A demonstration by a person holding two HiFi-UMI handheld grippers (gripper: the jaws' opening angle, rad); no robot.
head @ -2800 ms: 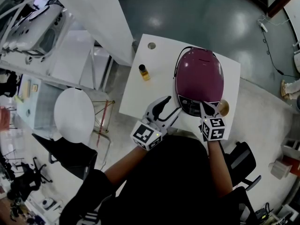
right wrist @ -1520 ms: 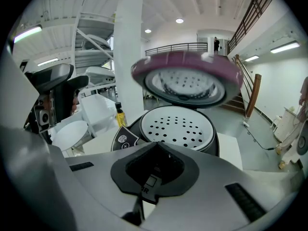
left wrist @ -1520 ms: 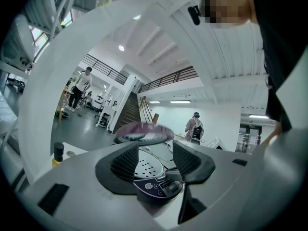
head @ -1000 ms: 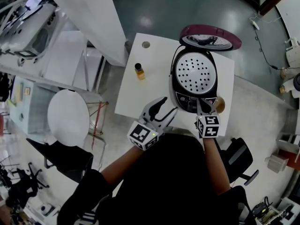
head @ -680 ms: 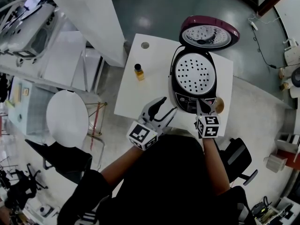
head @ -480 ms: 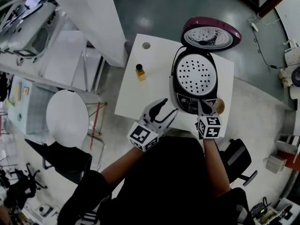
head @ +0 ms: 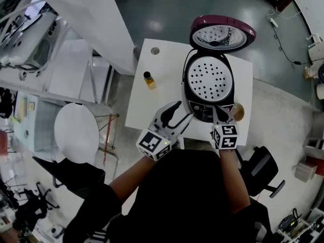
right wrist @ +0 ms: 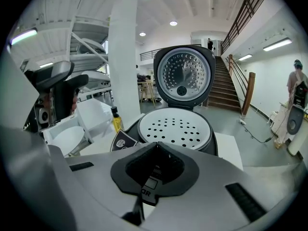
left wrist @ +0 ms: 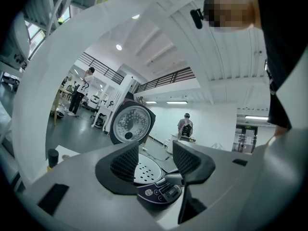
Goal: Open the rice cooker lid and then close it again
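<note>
The dark rice cooker (head: 209, 110) stands on the white table (head: 162, 92) with its maroon lid (head: 223, 34) swung up at the back. A white perforated plate (head: 209, 78) shows inside the body. My right gripper (head: 216, 110) is shut with nothing in it, its tip at the cooker's front control panel. In the right gripper view the shut gripper (right wrist: 155, 147) points at the plate (right wrist: 175, 126) and the raised lid (right wrist: 184, 76). My left gripper (head: 181, 111) is open and empty just left of the cooker's front. The left gripper view frames the panel (left wrist: 159, 192) between its pads (left wrist: 124, 162).
A small bottle (head: 148, 80) with a dark cap stands left of the cooker, and a round brownish object (head: 238, 112) lies at its right front. The table has a cable hole (head: 155, 50). A round white table (head: 76, 133) is at the left, an office chair (head: 266, 171) at the right.
The lid was shut in the earliest frame; it now stands open, tipped further back than a second ago. Both grippers have stayed put.
</note>
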